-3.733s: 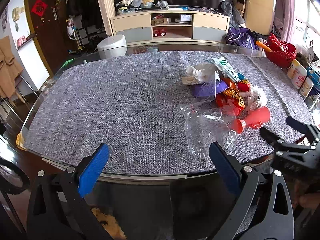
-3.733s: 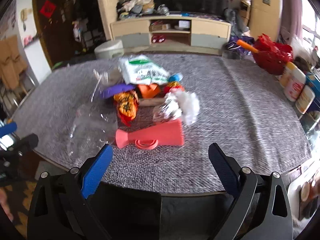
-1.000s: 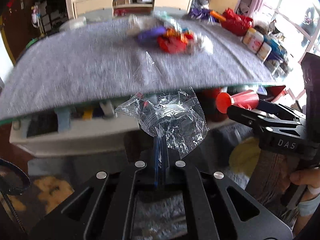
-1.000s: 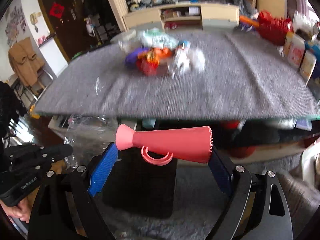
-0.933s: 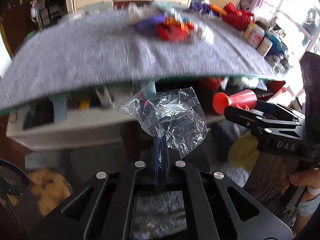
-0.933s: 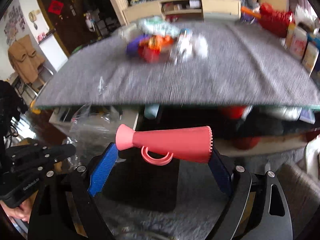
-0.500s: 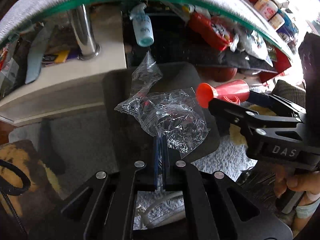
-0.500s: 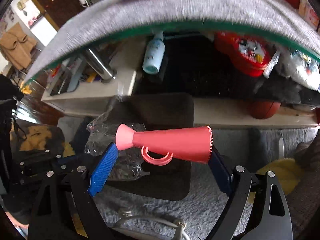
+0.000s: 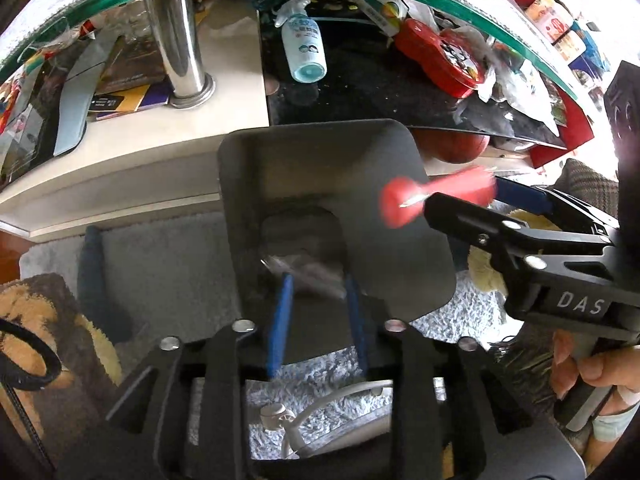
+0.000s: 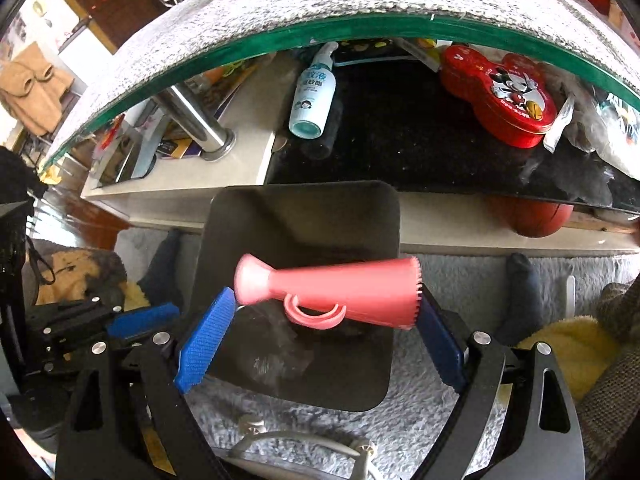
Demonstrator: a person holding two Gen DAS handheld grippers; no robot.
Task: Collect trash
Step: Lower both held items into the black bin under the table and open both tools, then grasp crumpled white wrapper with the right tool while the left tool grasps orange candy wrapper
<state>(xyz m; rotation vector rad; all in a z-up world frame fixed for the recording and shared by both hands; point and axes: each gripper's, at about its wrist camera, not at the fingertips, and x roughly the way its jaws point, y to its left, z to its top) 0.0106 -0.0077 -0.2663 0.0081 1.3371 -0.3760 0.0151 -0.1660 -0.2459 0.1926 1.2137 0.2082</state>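
A black waste bin point(image 9: 320, 126) stands on the rug below the table edge, under both grippers. My left gripper point(image 9: 318, 280) points down into it with its jaws opening. The clear plastic bag point(image 9: 304, 268) is a blur just past the blue pads, free of them. From the right wrist the bag point(image 10: 276, 356) lies low inside the bin point(image 10: 304, 188). My right gripper point(image 10: 326, 298) hangs over the bin, jaws opening wide. The pink toy horn point(image 10: 328, 292) lies crosswise between its pads, tilting and slipping loose. In the left wrist view the horn point(image 9: 436, 196) is smeared by motion.
The glass table edge point(image 10: 360, 24) with its grey cloth arches overhead. On the shelf below are a spray bottle point(image 10: 314, 92), a red cartoon tin point(image 10: 500, 96), a chrome leg point(image 10: 196, 124) and a basketball point(image 10: 532, 220). A white cable point(image 9: 320, 404) lies on the shaggy rug. A hand point(image 9: 588, 364) holds the right gripper.
Both grippers sank from table height to just over the bin. The left jaws opened and the bag dropped out. The right jaws widened and the horn began to tip.
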